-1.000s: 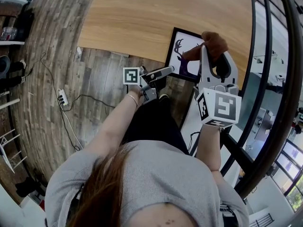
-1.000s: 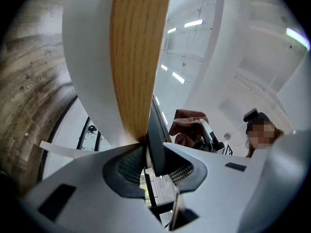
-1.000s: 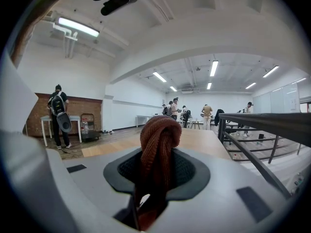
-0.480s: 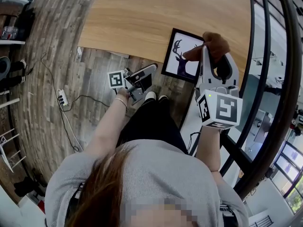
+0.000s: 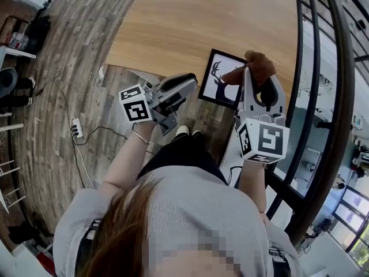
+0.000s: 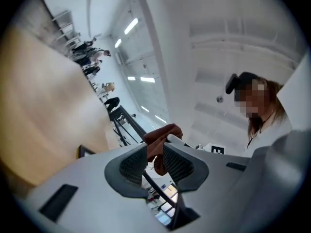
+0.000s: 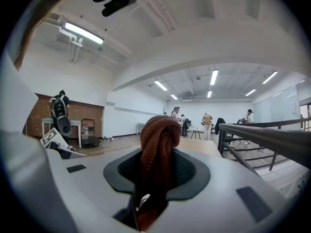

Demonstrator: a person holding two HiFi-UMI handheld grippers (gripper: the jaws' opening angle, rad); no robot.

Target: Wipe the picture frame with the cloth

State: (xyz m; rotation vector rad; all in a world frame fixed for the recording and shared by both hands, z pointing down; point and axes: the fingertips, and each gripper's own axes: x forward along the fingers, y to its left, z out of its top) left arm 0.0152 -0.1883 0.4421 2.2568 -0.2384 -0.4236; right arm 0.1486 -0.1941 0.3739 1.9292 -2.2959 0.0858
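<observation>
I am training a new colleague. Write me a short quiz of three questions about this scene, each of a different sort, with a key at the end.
1. True or false: the right gripper is shut on the brown cloth.
2. Choose one: what is between the jaws of the left gripper? A) the cloth B) a pen C) nothing
3. Short answer: on what does the picture frame rest?

Key
1. True: the cloth is pinched between the jaws.
2. C: the jaws stand apart and hold nothing.
3. On the wooden table, near its edge.
</observation>
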